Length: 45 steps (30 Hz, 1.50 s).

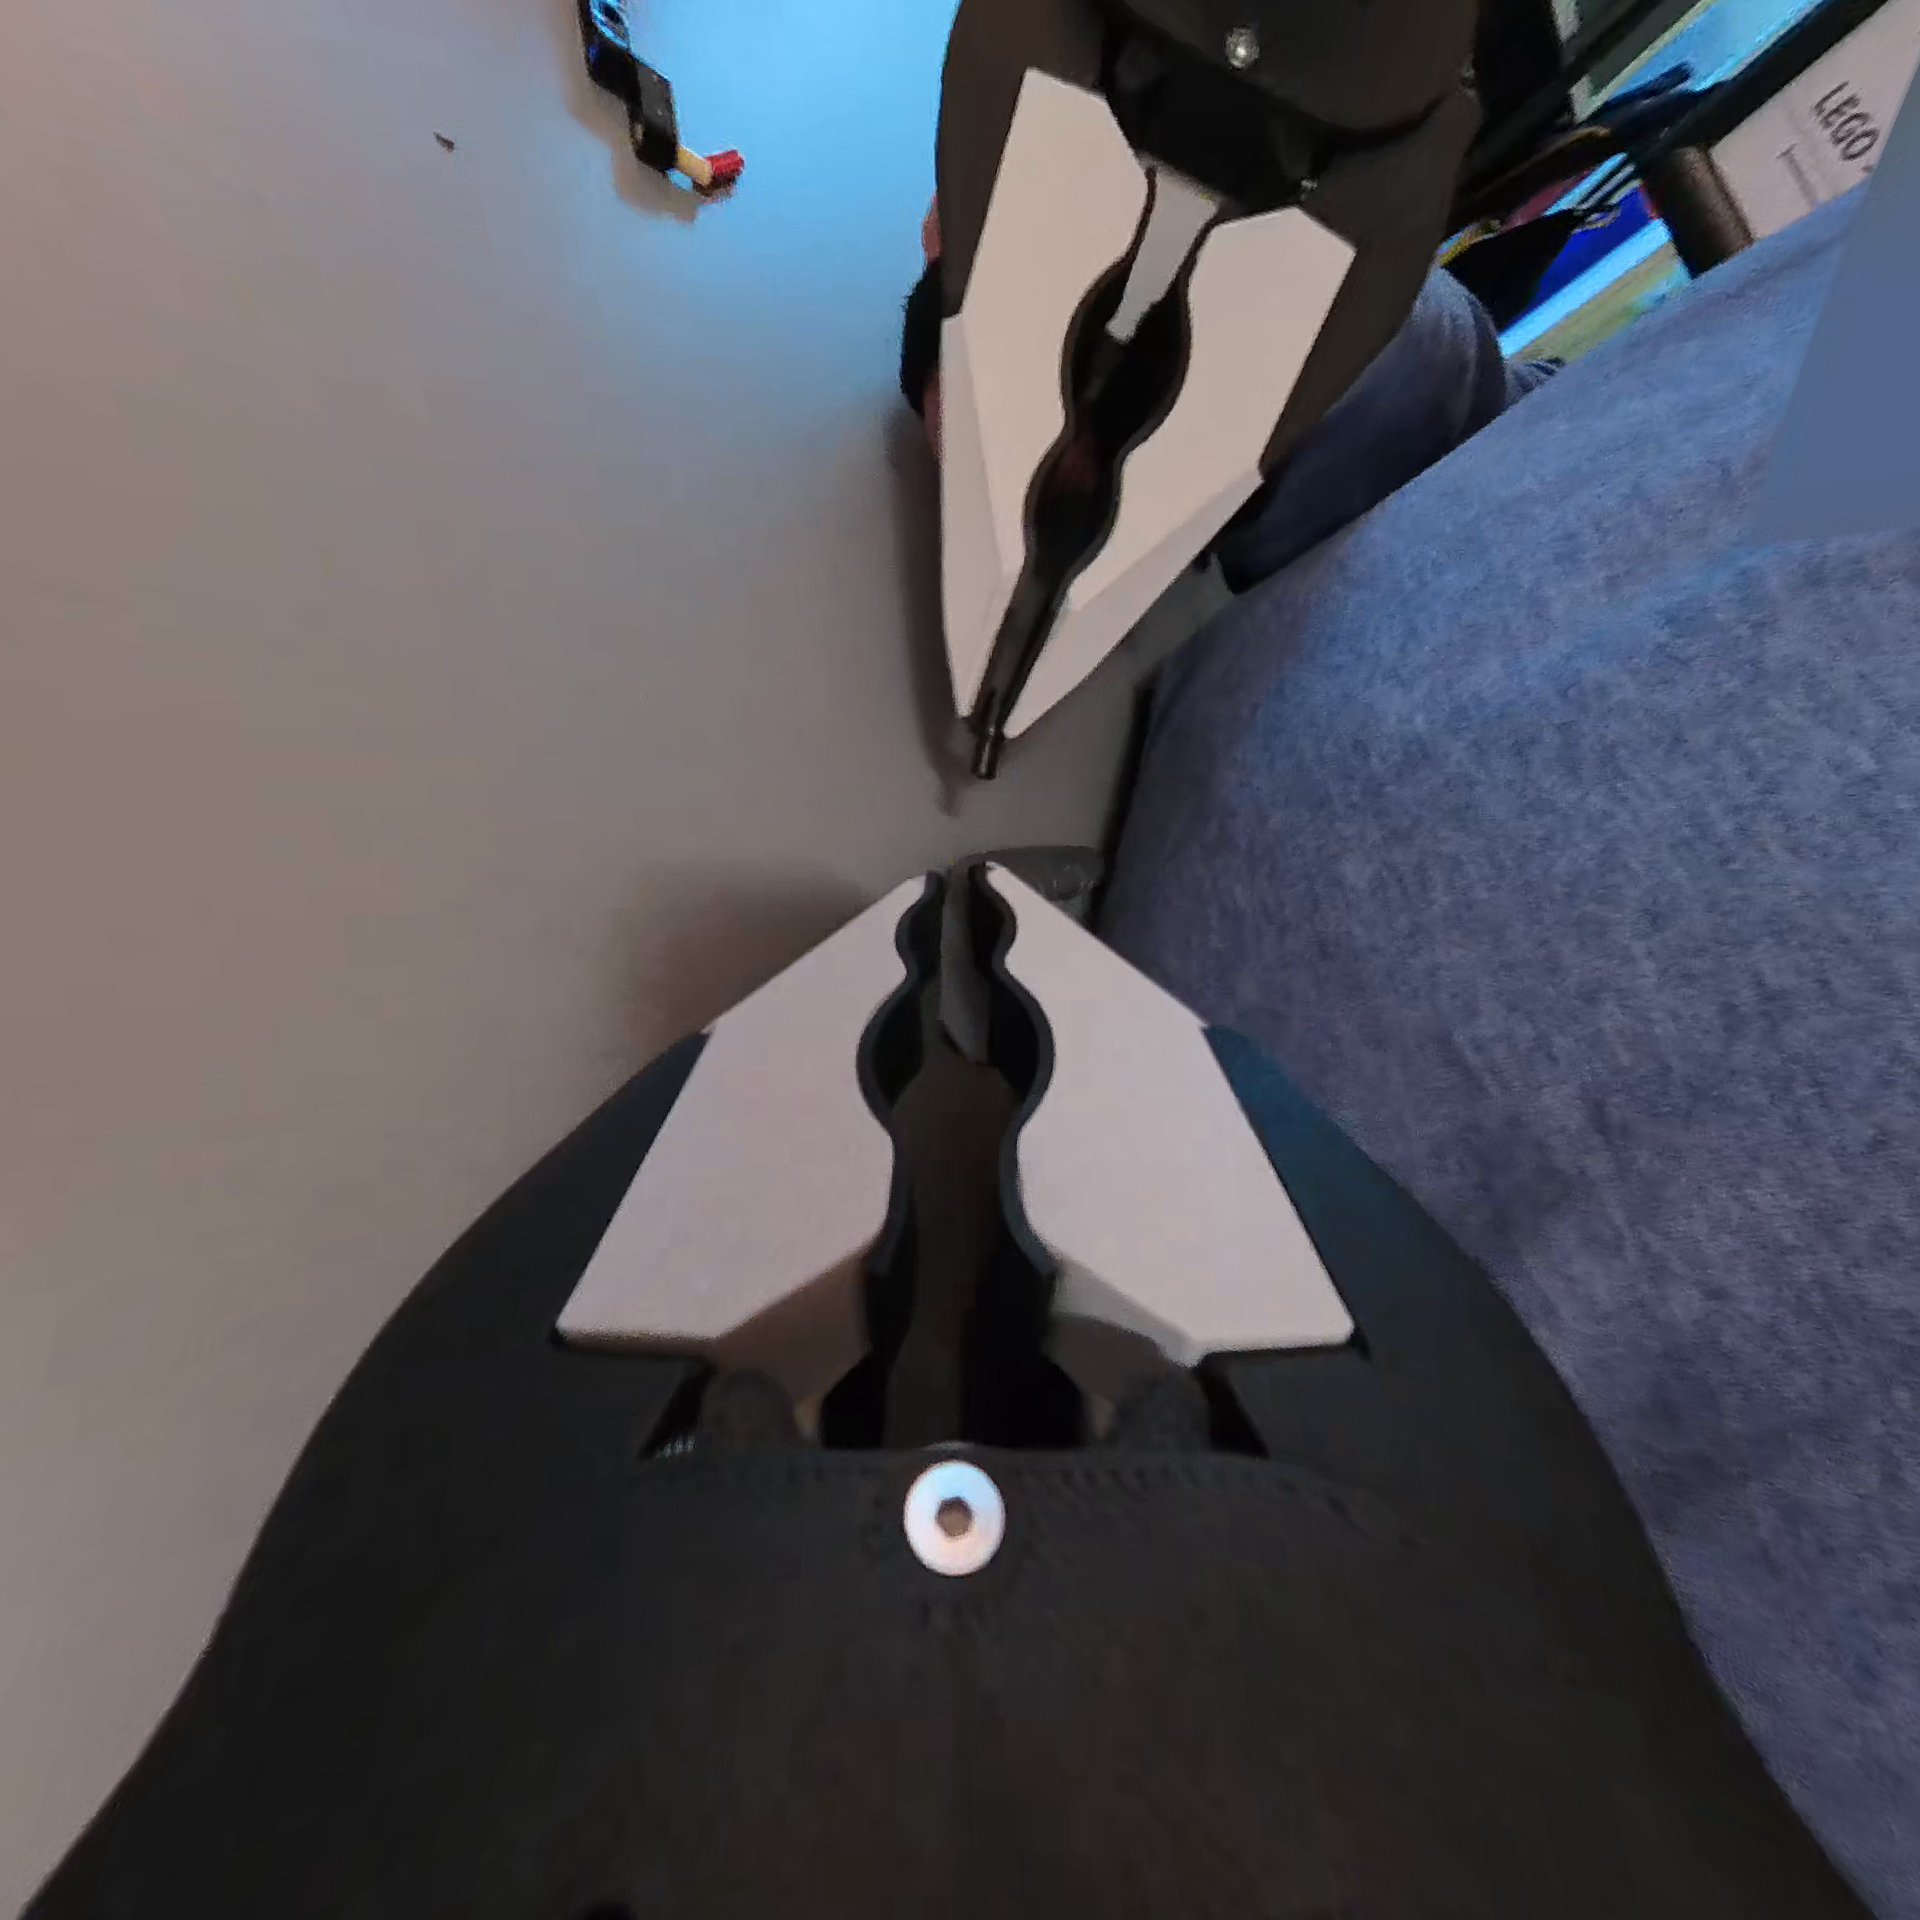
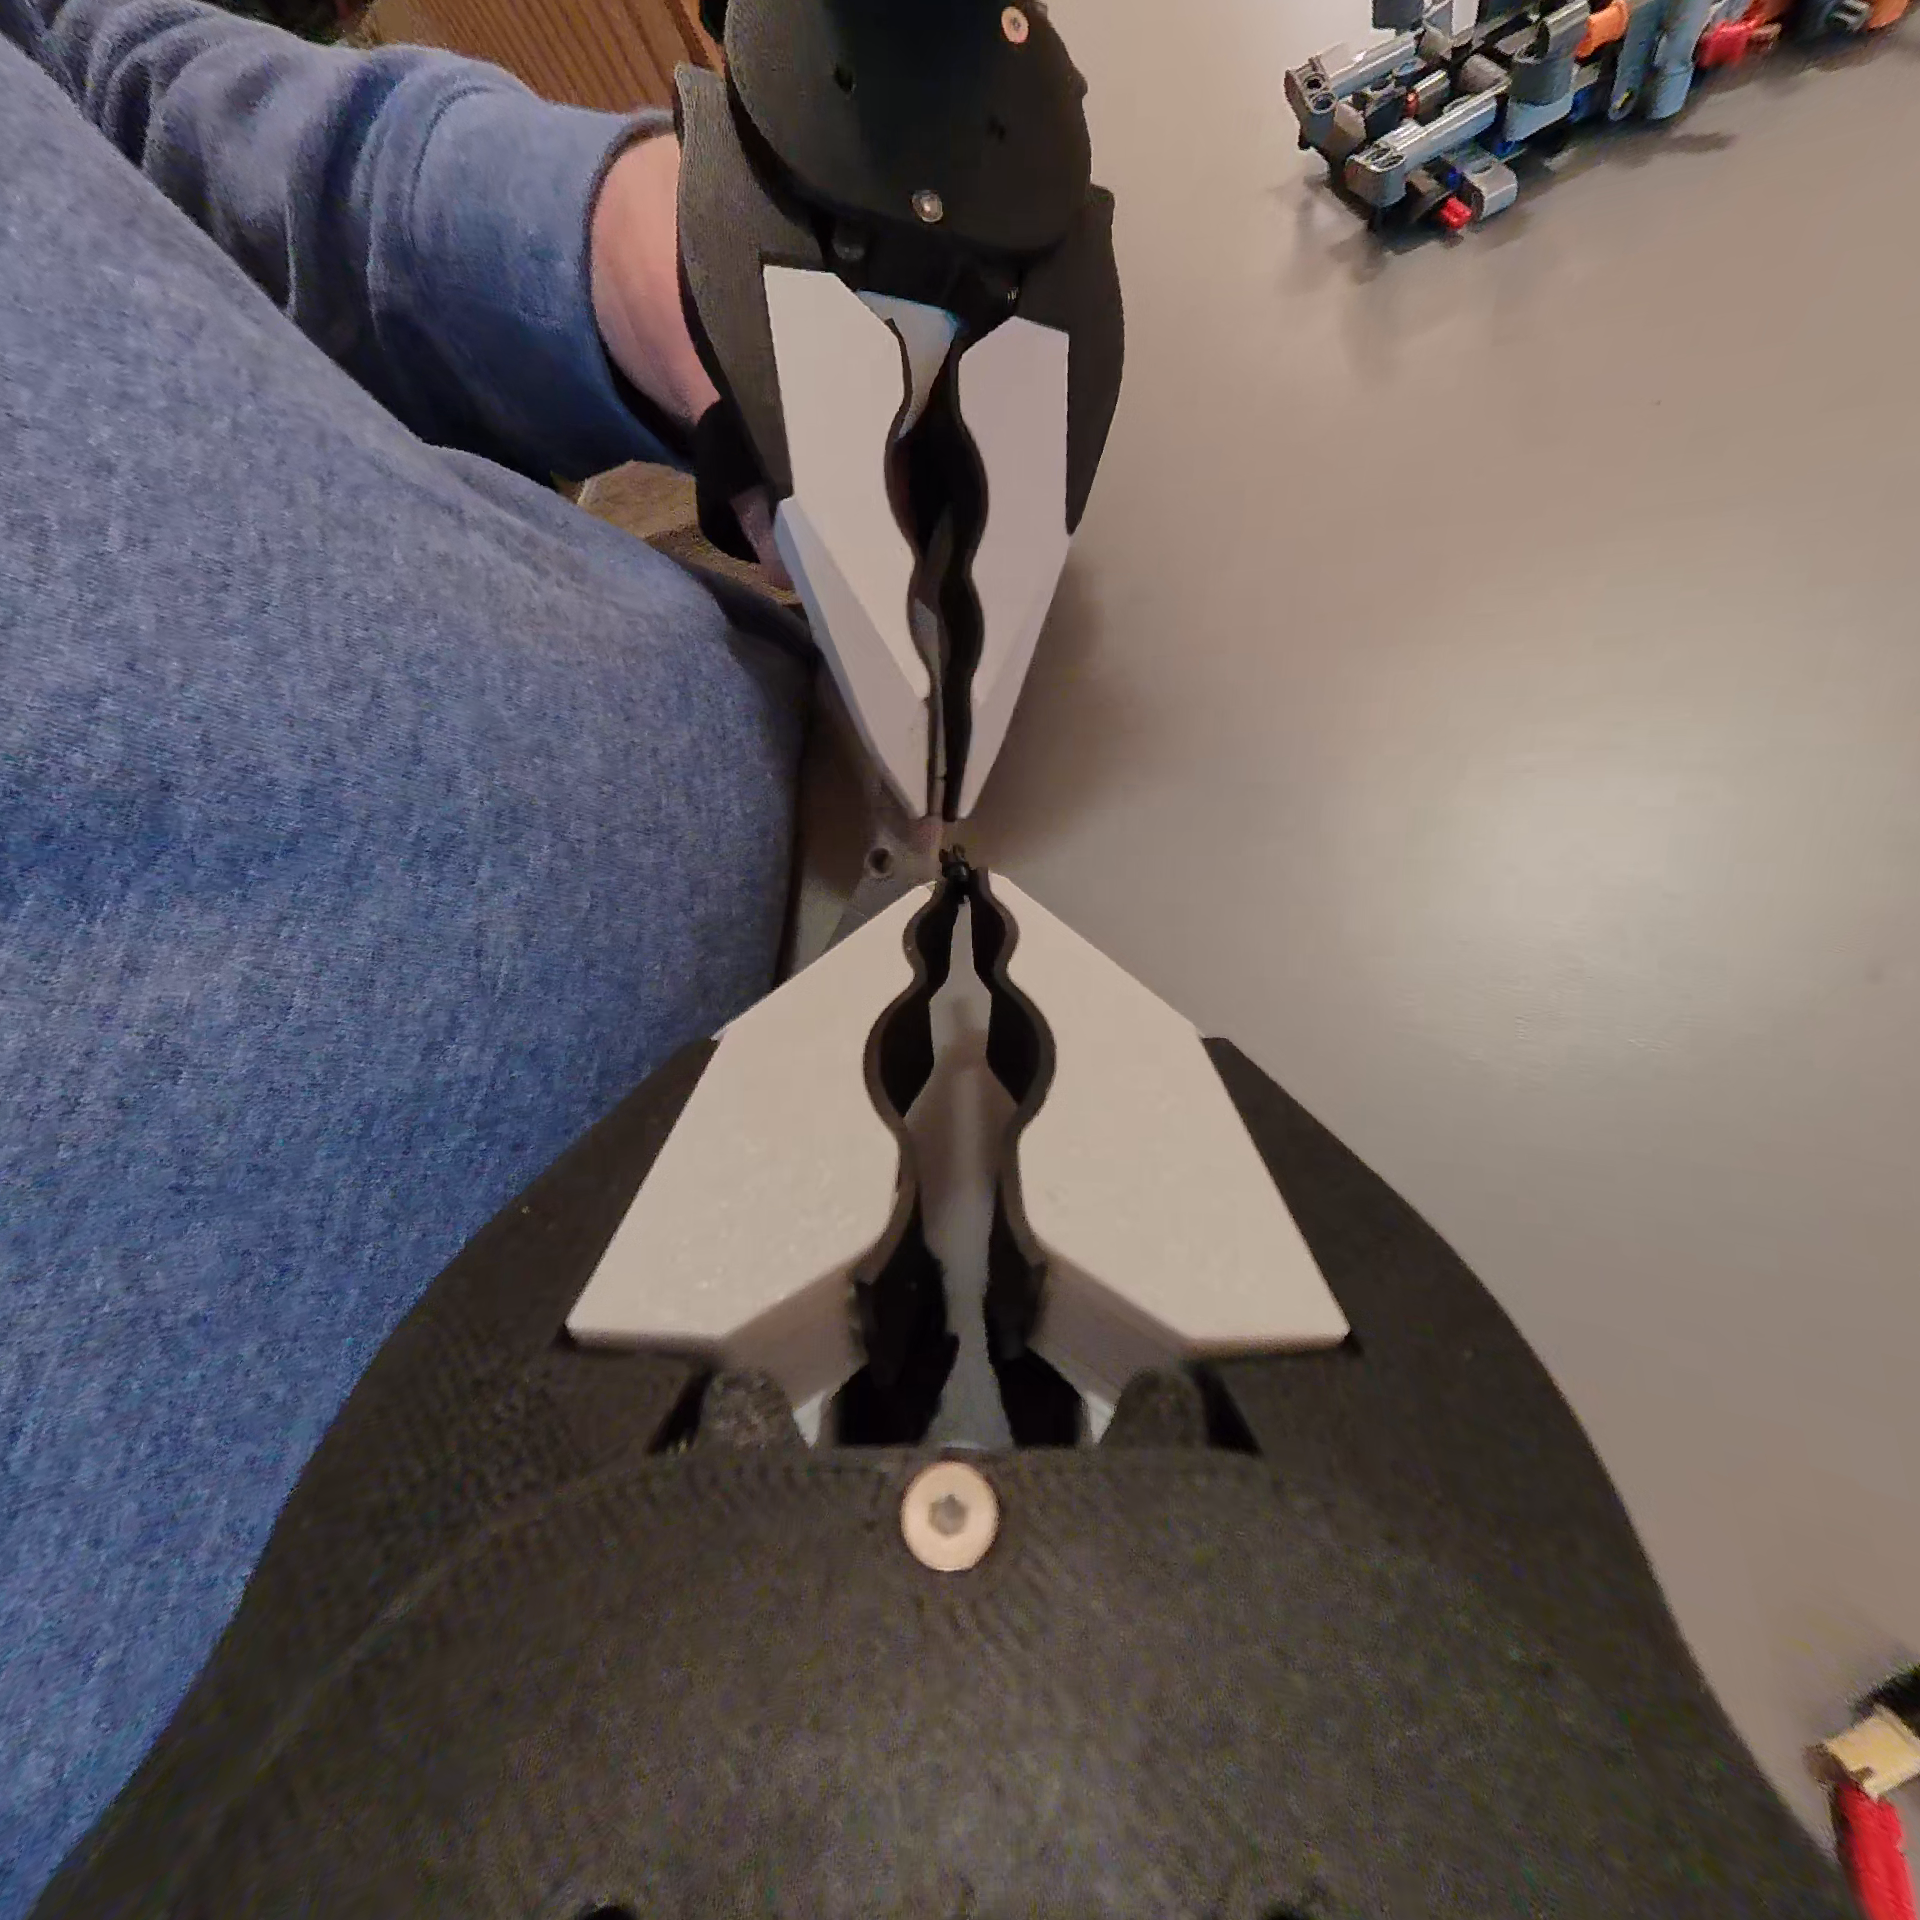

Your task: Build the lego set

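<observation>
My left gripper (image 1: pixel 958 878) is shut, with a grey lego piece (image 1: pixel 1049 871) showing at its tips. The piece also shows in the right wrist view (image 2: pixel 878 862), with a hole in it. My right gripper (image 2: pixel 956 883) is shut on a small black pin (image 1: pixel 985 750) that sticks out past its tips. The two grippers point tip to tip, a short gap apart, above the grey table (image 2: pixel 1455 727) near its edge. In the left wrist view the right gripper (image 1: pixel 987 722) comes from above. In the right wrist view the left gripper (image 2: pixel 943 810) comes from above.
A large partly built grey lego model (image 2: pixel 1538 114) stands on the table at the far right. A small black, tan and red assembly (image 1: pixel 655 114) lies farther off. A red and tan piece (image 2: pixel 1870 1808) lies near the right gripper. A person's blue sweater (image 2: pixel 312 831) fills one side. Less than 4 cm separates the two grippers' tips.
</observation>
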{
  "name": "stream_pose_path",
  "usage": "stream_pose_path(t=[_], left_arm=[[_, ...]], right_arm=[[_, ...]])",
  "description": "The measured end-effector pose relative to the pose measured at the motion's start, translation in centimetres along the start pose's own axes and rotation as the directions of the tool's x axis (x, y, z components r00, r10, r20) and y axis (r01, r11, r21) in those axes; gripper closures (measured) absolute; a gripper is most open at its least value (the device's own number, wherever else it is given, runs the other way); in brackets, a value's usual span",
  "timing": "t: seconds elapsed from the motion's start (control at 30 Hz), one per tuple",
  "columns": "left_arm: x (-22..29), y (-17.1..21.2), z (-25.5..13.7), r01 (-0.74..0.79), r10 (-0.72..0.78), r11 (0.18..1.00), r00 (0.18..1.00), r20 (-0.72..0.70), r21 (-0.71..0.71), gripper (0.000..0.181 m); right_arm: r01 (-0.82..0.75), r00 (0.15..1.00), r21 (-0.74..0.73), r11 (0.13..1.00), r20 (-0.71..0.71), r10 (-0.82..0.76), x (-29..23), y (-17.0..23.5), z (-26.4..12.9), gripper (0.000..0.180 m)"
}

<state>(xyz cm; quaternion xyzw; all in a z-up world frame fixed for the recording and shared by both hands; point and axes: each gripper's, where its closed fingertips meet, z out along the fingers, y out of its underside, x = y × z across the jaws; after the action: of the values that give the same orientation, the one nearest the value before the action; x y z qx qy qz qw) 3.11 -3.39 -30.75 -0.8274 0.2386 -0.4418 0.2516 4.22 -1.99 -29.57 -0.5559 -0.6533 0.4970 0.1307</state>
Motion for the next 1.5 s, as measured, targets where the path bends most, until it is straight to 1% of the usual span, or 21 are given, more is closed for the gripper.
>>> stream_pose_path(t=[0.07,0.13,0.2,0.3,0.4,0.53,0.6,0.67,0.77,0.9,1.1,1.23,1.33,1.43,1.5], left_arm=[[-0.5,-0.4,-0.3,-0.018,0.017,1.000,0.999,0.040,0.020,0.180],[-1.4,-0.9,-0.9,-0.001,-0.003,0.999,0.997,0.078,0.052,0.181],[-3.2,-1.3,-1.6,0.069,-0.081,0.994,0.985,0.153,0.087,0.181],[-4.8,-2.0,-2.5,0.188,-0.217,0.967,0.962,0.165,0.173,0.181],[-5.4,-2.5,-2.7,0.302,-0.333,0.926,0.936,0.113,0.225,0.181],[-5.5,-2.6,-2.1,0.364,-0.389,0.906,0.917,0.086,0.214,0.181],[-5.4,-2.7,-2.0,0.380,-0.403,0.901,0.912,0.079,0.210,0.181],[-5.4,-2.5,-2.0,0.385,-0.407,0.900,0.910,0.075,0.203,0.181],[-5.3,-2.5,-2.0,0.417,-0.430,0.885,0.903,0.020,0.205,0.181],[-5.3,-2.7,-2.1,0.426,-0.433,0.882,0.902,-0.011,0.201,0.181],[-5.2,-3.3,-2.9,0.378,-0.384,0.900,0.923,-0.016,0.216,0.181],[-5.6,-2.8,-3.0,0.334,-0.350,0.920,0.935,0.049,0.207,0.180],[-5.5,-3.0,-2.8,0.292,-0.314,0.931,0.947,0.071,0.218,0.181],[-5.8,-2.5,-2.5,0.228,-0.253,0.959,0.956,0.150,0.168,0.181],[-5.8,-2.5,-2.5,0.208,-0.234,0.965,0.959,0.162,0.162,0.181]], right_arm=[[-0.003,1.000,0.006,1.000,-0.002,0.003,0.0,0.0,-0.1,0.178],[-0.003,1.000,0.020,1.000,-0.018,0.003,0.2,-0.1,-0.4,0.178],[0.008,0.999,0.034,0.999,-0.036,-0.007,0.5,-0.3,-0.6,0.178],[0.092,0.993,0.050,0.995,-0.074,-0.088,0.2,-1.2,-0.7,0.178],[0.188,0.977,0.016,0.982,-0.106,-0.185,-0.2,-1.8,0.4,0.178],[0.302,0.931,-0.139,0.943,-0.168,-0.323,0.8,-1.2,3.2,0.179],[0.334,0.904,-0.199,0.921,-0.208,-0.373,1.6,-1.1,4.2,0.178],[0.330,0.888,-0.222,0.917,-0.256,-0.381,2.5,-1.0,4.4,0.178],[0.287,0.897,-0.198,0.937,-0.287,-0.335,3.5,-1.1,3.8,0.178],[0.231,0.928,-0.112,0.966,-0.274,-0.254,3.7,-1.7,3.2,0.178],[0.213,0.930,-0.090,0.973,-0.288,-0.230,4.3,-2.1,2.9,0.178],[0.194,0.937,-0.077,0.978,-0.279,-0.208,4.6,-2.3,2.9,0.178],[0.185,0.945,-0.058,0.981,-0.263,-0.193,4.6,-2.7,2.9,0.178],[0.177,0.945,-0.064,0.982,-0.269,-0.187,4.9,-2.7,2.9,0.178],[0.166,0.949,-0.061,0.984,-0.262,-0.177,5.0,-2.7,2.9,0.178]])
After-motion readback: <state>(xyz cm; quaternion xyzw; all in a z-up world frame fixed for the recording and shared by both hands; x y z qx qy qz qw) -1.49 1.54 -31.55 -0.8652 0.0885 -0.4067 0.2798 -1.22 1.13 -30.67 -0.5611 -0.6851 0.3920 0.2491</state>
